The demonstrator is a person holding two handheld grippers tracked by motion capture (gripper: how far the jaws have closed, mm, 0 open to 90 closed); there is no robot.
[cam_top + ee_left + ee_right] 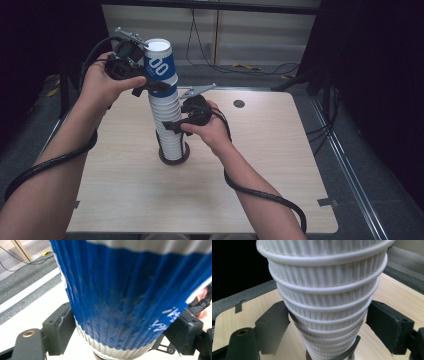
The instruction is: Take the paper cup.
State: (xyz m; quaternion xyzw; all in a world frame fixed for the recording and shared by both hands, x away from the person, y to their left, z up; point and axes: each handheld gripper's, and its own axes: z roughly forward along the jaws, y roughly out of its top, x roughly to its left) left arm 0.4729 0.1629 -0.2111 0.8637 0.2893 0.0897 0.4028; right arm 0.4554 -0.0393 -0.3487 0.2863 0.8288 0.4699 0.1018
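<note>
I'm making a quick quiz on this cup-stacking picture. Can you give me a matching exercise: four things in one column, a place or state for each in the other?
Things:
1. top cup
2. left tool
3. right tool
4. dark round base

Places or states:
A. on the table under the stack
B. blue band, highest on the stack
C. jaws at the white cups low on the stack
D. jaws on the blue cup

Pairs: 1-B, 2-D, 3-C, 4-A

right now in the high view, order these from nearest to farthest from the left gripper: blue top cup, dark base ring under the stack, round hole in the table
1. blue top cup: between the jaws of the left gripper, atop the stack.
2. dark base ring: at the stack's foot, below.
3. round hole: off to the right, near the table's far edge.
</note>
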